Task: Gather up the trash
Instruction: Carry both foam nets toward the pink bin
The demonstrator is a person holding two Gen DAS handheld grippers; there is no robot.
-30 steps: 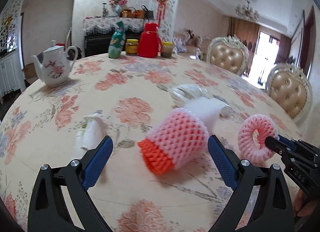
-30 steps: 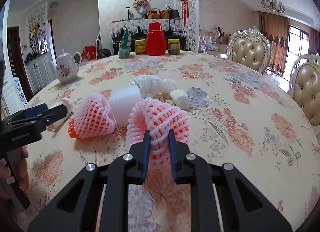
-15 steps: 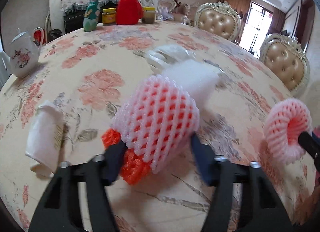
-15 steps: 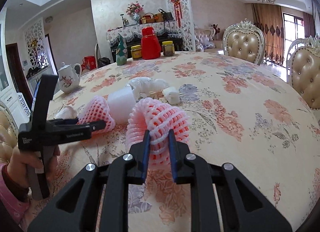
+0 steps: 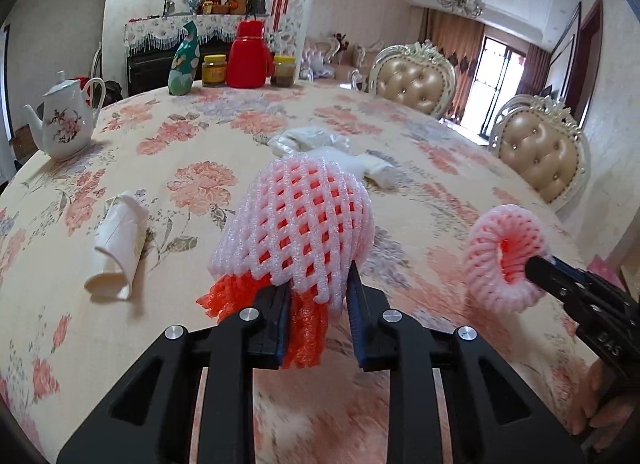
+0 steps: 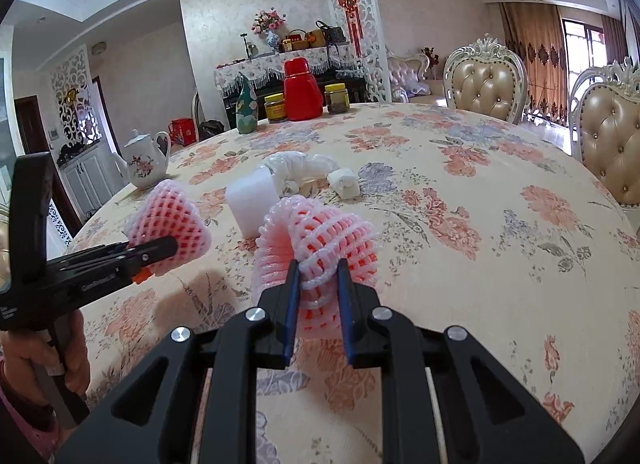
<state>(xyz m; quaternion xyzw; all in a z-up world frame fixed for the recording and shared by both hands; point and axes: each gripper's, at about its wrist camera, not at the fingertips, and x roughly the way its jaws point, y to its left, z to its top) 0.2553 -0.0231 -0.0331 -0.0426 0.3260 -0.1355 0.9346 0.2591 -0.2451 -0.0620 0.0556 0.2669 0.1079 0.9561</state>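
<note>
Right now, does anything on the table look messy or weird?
Yes. Trash is scattered mid-table: a crumpled plastic bag, a white foam block, a wadded tissue and a rolled paper napkin lying on its side. Each gripper pinches a squashed pink foam fruit net. The teapot and jars stand upright.

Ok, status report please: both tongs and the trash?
Left tongs shut on foam net. Right tongs shut on rolled net. Nothing blocking.
</note>
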